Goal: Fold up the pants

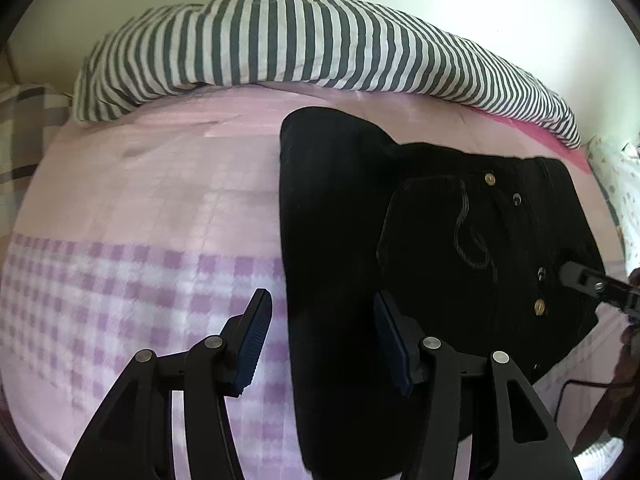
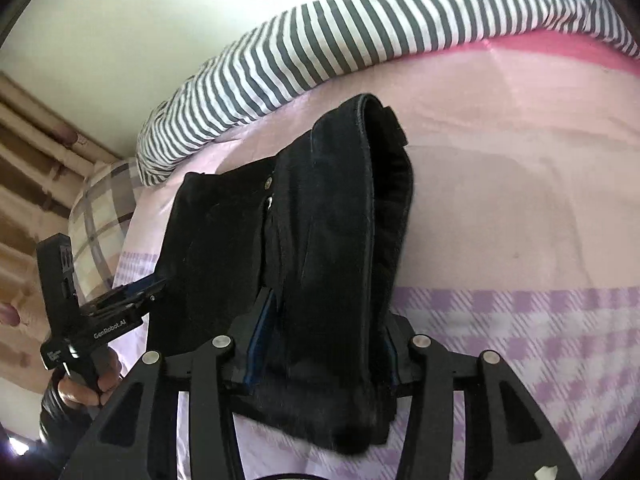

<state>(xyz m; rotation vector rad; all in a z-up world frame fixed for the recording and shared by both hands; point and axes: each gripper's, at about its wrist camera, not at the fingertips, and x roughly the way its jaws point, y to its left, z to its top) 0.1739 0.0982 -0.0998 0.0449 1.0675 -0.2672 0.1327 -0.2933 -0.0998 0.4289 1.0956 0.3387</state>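
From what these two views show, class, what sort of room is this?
Most likely a bedroom: black pants lie on a bed's pink-and-purple checked sheet, with a striped duvet bunched along the wall and a plaid pillow beside it.

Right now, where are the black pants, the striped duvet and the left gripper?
black pants (image 1: 460,232), left wrist view, on the embroidered back pocket.
striped duvet (image 1: 304,40), left wrist view, on its top fold.
left gripper (image 1: 320,340), left wrist view, midway between its fingertips.

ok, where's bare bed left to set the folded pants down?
Free: pink sheet between the striped grey-and-white duvet and the black folded pants, plus the purple checked blanket beside them. Crowded around the pants, where both grippers work.
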